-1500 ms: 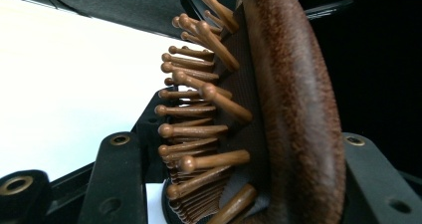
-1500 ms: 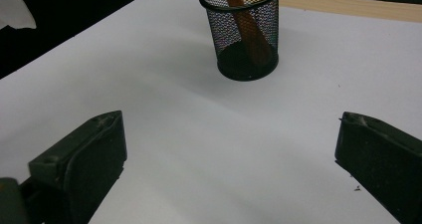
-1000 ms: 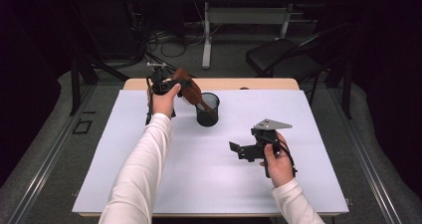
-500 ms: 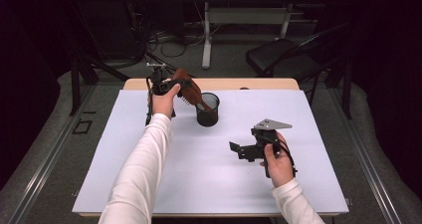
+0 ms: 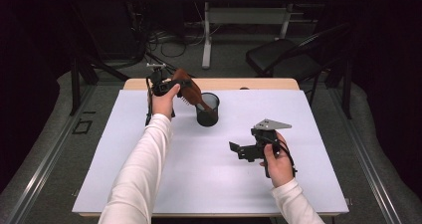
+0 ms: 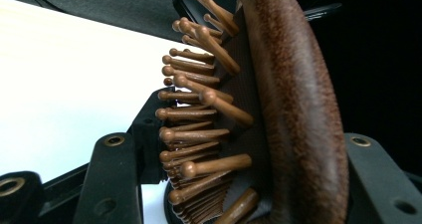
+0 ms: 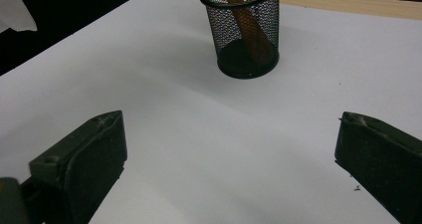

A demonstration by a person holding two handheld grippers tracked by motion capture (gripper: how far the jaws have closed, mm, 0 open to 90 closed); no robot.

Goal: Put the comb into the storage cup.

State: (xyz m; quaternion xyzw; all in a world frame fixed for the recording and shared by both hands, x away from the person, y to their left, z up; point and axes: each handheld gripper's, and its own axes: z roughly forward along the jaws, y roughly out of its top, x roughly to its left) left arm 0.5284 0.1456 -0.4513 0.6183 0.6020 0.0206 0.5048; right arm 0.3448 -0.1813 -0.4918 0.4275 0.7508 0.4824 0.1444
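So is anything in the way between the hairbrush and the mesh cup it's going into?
Nothing visible blocks it. The wooden hairbrush, its head gripped in the left tongs, already has its handle down inside the black mesh cup, which holds nothing else.

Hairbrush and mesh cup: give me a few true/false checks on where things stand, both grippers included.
1. The left gripper is clamped on the head of the wooden hairbrush. True.
2. The brush lies flat on the table. False: it is held tilted, its handle down inside the black mesh cup.
3. The right gripper holds the cup. False: its jaws stand open and empty, apart from the cup.
4. The mesh cup stands upright. True.
5. The bristles face the left gripper's right jaw. False: they face its left jaw; the smooth back faces the right.
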